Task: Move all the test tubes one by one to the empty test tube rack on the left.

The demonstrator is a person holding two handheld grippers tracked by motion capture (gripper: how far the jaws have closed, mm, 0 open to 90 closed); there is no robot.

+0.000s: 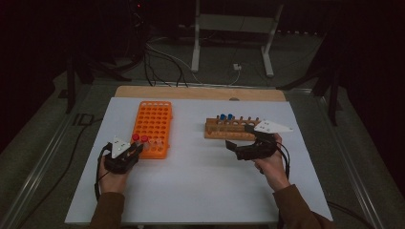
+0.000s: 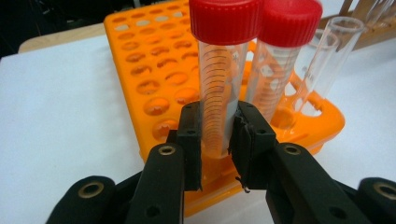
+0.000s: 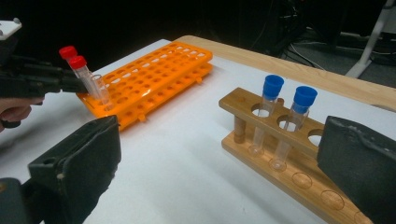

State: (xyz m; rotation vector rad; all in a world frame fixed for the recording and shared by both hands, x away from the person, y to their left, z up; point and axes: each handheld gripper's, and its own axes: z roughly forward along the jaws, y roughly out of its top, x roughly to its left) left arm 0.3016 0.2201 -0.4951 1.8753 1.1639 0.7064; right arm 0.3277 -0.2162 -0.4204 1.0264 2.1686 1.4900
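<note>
High view: left gripper [image 1: 135, 149] at the near corner of the orange rack [image 1: 154, 128]; right gripper [image 1: 239, 143] beside the wooden rack [image 1: 231, 129].

Left gripper view: jaws clamped on a red-capped tube [image 2: 223, 70], upright in its hole; lift goes straight up.

Right gripper view: jaws spread, empty; blue-capped tubes [image 3: 268, 109] ahead.

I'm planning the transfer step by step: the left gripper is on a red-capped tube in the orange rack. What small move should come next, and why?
Probably lift straight up. The left gripper has its jaws closed on the nearer red-capped tube, whose base still sits in the orange rack. A second red-capped tube stands close beside it, so a tilt could knock it. The right gripper is open by the wooden rack.
</note>
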